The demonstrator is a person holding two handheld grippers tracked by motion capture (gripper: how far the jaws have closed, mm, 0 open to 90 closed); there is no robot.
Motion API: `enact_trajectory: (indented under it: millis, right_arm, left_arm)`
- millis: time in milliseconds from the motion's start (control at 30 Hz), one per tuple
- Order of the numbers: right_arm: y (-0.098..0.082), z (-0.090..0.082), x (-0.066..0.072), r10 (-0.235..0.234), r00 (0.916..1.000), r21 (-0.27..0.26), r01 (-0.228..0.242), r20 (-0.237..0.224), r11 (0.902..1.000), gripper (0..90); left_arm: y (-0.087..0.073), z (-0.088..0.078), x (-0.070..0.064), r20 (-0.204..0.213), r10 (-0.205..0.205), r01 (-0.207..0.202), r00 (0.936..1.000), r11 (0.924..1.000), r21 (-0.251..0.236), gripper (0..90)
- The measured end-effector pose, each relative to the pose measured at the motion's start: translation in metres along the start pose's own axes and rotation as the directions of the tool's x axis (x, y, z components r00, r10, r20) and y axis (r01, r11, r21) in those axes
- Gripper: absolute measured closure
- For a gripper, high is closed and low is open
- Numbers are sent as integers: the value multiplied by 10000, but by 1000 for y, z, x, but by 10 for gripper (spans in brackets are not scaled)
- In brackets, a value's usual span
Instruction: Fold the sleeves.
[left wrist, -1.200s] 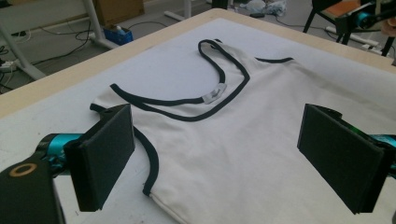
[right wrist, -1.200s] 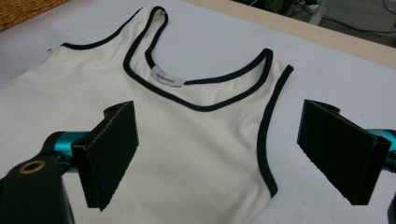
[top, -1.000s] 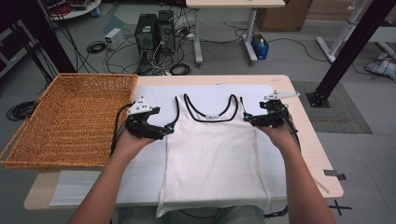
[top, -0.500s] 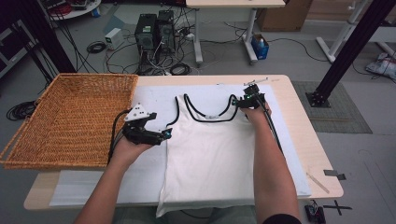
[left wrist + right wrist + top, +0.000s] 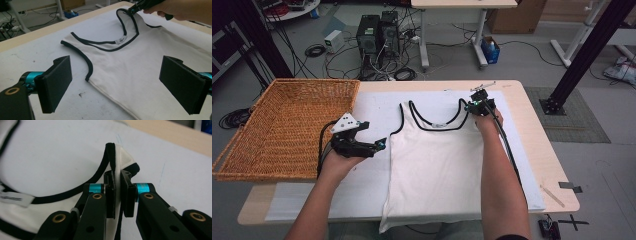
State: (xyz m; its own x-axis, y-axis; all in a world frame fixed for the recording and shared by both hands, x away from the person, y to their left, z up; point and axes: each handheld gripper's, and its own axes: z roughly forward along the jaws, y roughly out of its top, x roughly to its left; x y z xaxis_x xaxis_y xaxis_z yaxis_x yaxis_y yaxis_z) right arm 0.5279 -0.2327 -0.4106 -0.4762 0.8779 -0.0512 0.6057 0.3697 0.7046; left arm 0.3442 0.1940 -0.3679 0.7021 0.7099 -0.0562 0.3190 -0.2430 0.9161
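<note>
A white tank top (image 5: 437, 165) with black trim lies flat on the white sheet, neckline away from me. My right gripper (image 5: 473, 106) sits at the top's right shoulder strap (image 5: 122, 157). Its jaws have just been closing and now pinch the strap, which stands up between the pads (image 5: 111, 192). My left gripper (image 5: 381, 145) hovers open just left of the top's left armhole (image 5: 87, 67), with nothing between its wide-set jaws. The left gripper view also takes in the top (image 5: 140, 57) and the right gripper (image 5: 135, 7) on the far strap.
A large wicker basket (image 5: 287, 125) stands at the table's left end. The white sheet (image 5: 372, 105) covers most of the wooden table (image 5: 532, 130). Computer cases and cables lie on the floor beyond the far edge.
The right hand went from the top's right side inward and away to the shoulder strap, and its jaws shut on it. The left gripper drifted slightly left and toward me.
</note>
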Motion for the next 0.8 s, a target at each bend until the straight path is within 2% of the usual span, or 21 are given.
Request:
enact_trajectory:
  millis: [267,567,800]
  right_arm:
    - [1,-42,19,-376,9992,-902,365,-108,9953,854]
    - [-30,-85,49,-744,9970,-1630,700,-209,9841,853]
    - [-67,-119,79,-730,9970,-2232,656,-249,9726,844]
  left_arm:
    - [-1,-3,4,74,-3,4,10000,9999,-143,112]
    - [-1,-1,13,-4,-281,281,9996,9988,-400,112]
    - [1,17,10,171,-280,286,9995,9991,-312,112]
